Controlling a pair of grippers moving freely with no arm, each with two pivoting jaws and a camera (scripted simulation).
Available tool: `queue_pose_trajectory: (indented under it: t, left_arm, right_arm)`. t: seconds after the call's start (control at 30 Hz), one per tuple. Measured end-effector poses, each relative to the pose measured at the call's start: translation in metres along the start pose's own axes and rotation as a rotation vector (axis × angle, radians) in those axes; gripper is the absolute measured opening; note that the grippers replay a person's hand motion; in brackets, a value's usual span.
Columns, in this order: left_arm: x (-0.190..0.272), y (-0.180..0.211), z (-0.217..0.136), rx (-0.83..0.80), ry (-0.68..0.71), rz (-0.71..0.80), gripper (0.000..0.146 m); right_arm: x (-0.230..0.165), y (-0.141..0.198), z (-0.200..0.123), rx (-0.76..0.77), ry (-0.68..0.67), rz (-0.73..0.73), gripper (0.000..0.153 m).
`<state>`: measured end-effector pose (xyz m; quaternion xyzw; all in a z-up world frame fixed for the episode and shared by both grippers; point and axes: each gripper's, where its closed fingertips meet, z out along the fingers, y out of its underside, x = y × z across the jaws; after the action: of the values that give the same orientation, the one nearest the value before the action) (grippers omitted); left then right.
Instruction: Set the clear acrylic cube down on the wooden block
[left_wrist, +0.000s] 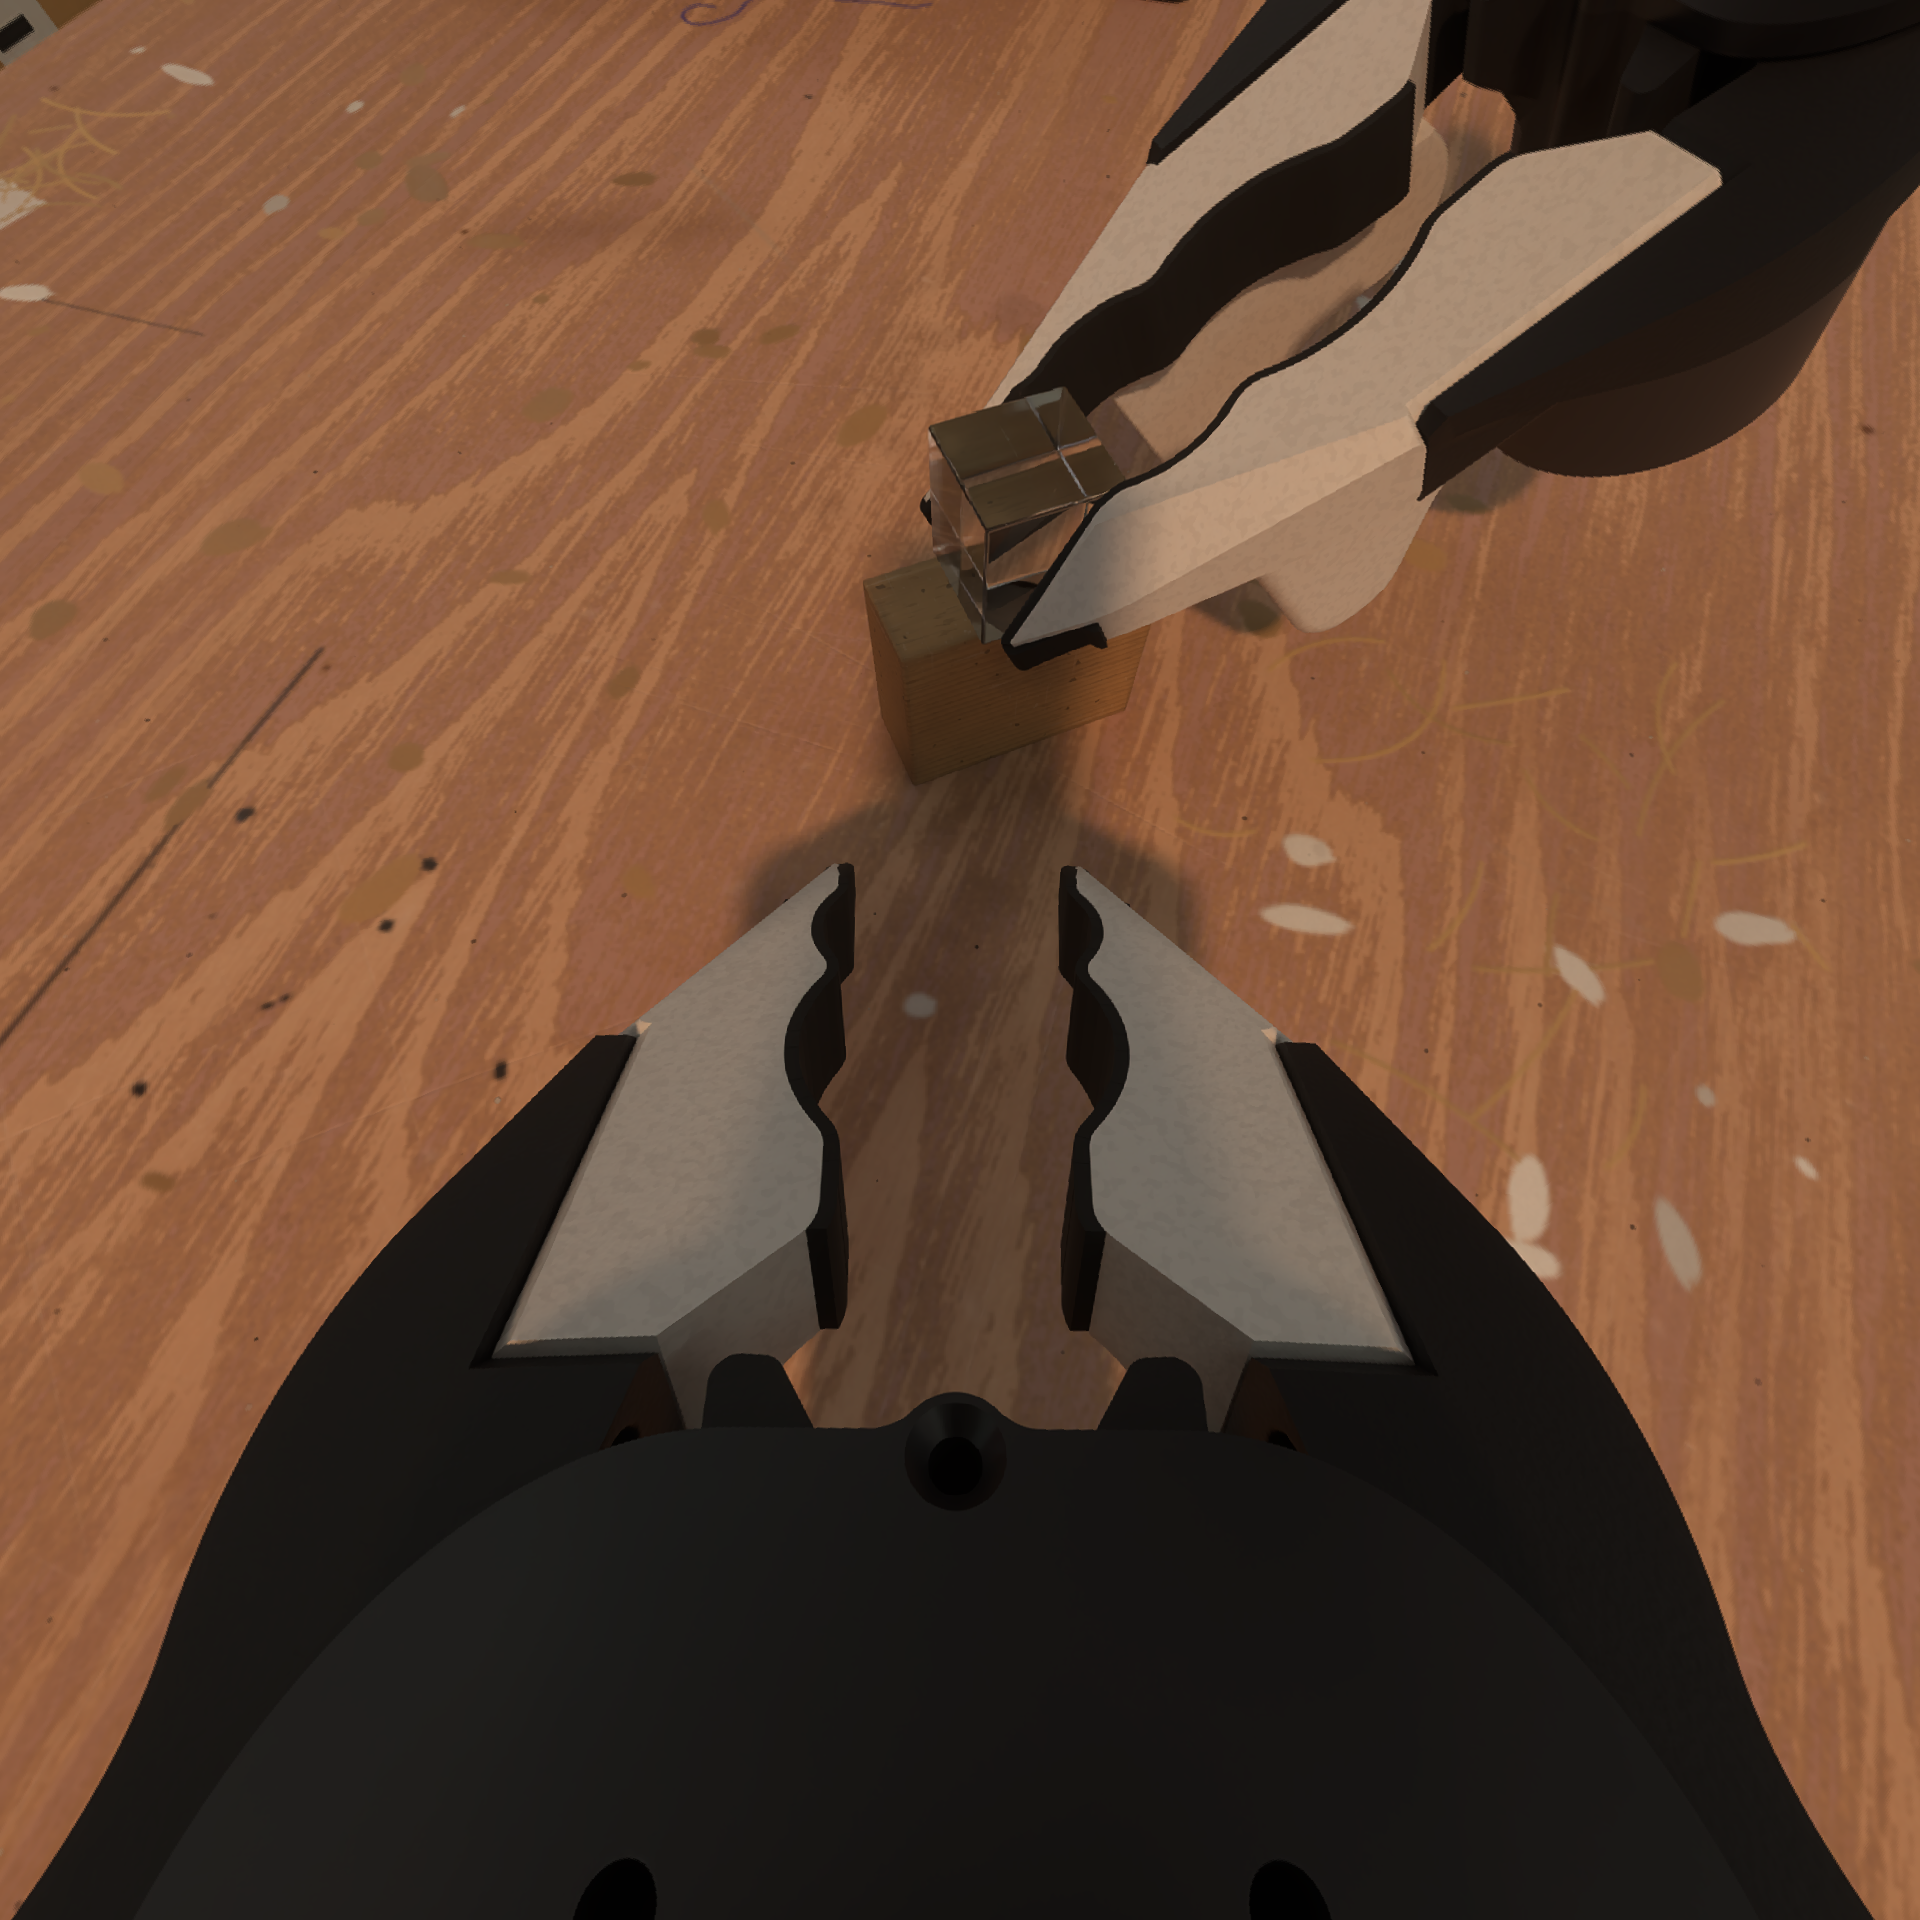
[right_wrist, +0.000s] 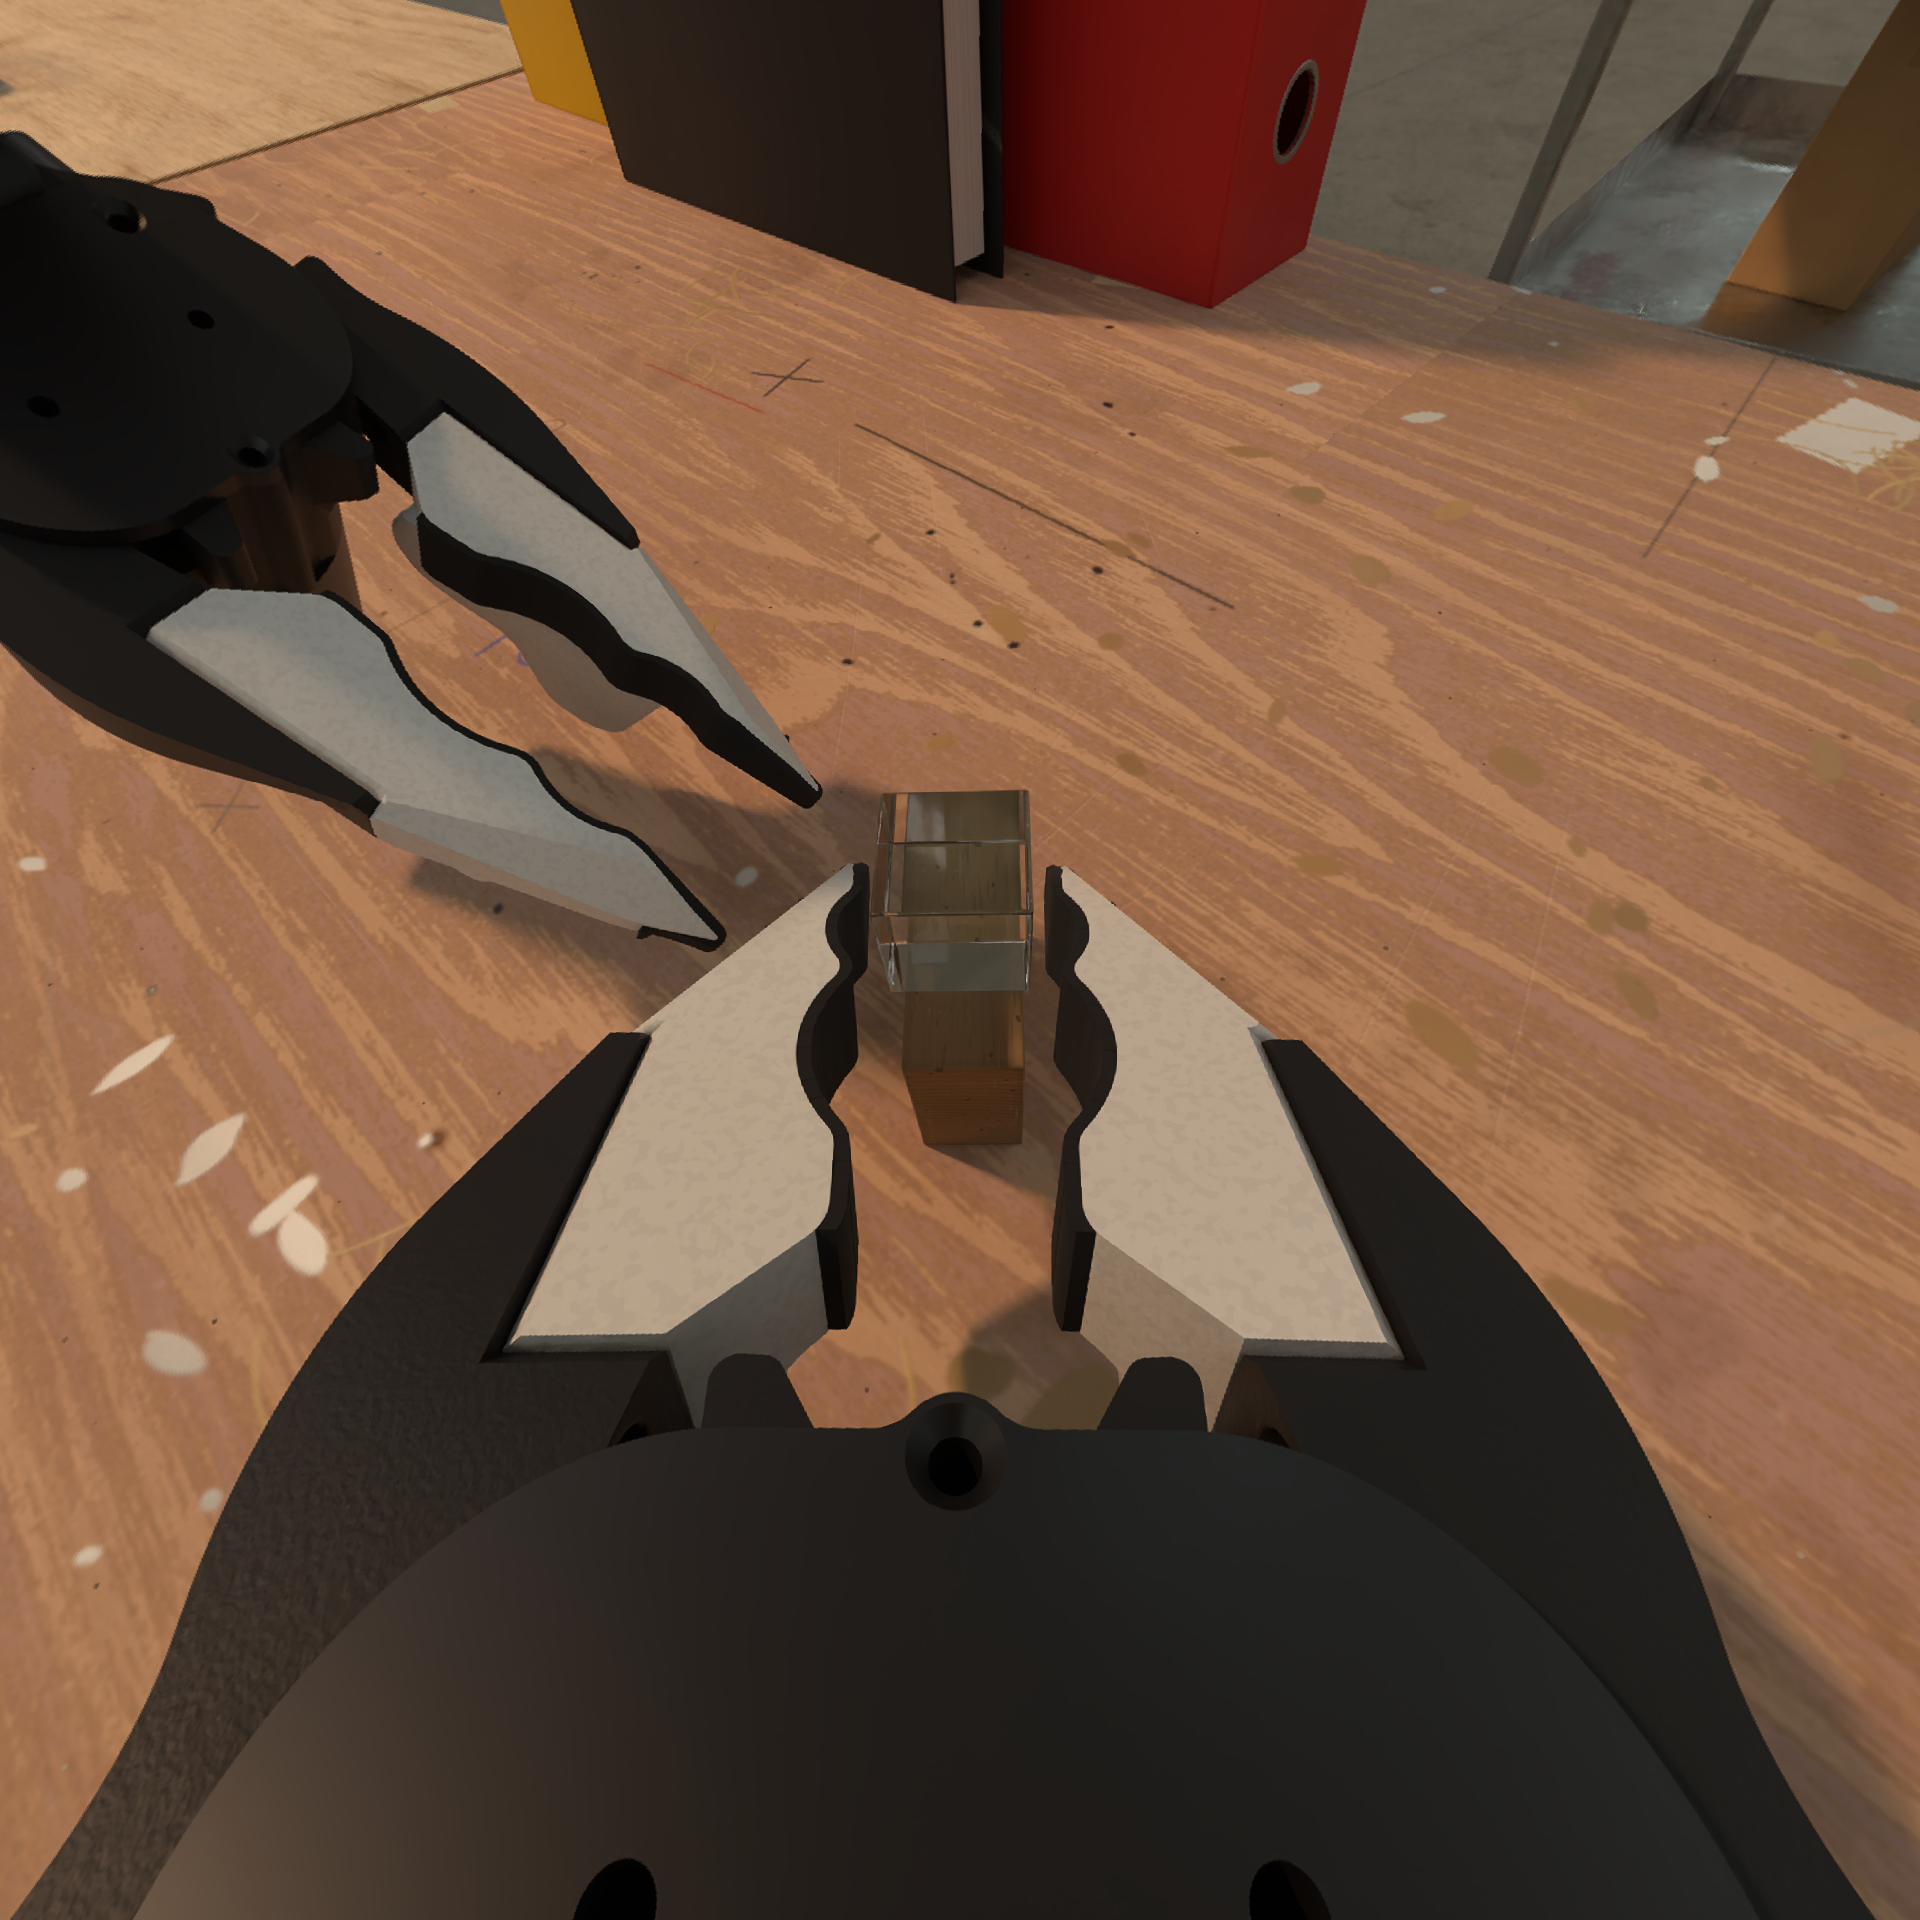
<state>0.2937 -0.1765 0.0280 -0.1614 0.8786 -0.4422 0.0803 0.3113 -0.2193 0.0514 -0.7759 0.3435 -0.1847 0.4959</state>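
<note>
The clear acrylic cube (right_wrist: 956, 894) rests on top of the small wooden block (right_wrist: 966, 1081), which stands on the wooden table (right_wrist: 1351, 779). My right gripper (right_wrist: 956, 883) straddles the cube, its jaws open with a narrow gap on each side. In the left wrist view the cube (left_wrist: 1013, 499) sits on the block (left_wrist: 997, 696), with the right gripper (left_wrist: 971, 577) reaching in from the upper right. My left gripper (left_wrist: 956, 883) is open and empty, just short of the block. It also shows in the right wrist view (right_wrist: 761, 868), left of the cube.
A black binder (right_wrist: 810, 135), a red binder (right_wrist: 1174, 135) and a yellow one (right_wrist: 551, 52) stand at the back of the table. The table's edge (right_wrist: 1558, 296) runs along the far right. The tabletop (left_wrist: 416, 623) bears paint flecks and pencil marks.
</note>
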Motion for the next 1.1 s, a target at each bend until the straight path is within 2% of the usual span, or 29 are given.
queue_pose_trajectory:
  t: [1.1]
  left_arm:
    - [0.0025,0.0034,0.0036,-0.032,-0.021,0.052,0.038]
  right_arm:
    - [0.0005,-0.0008,-0.0006,0.005,-0.004,0.011,0.034]
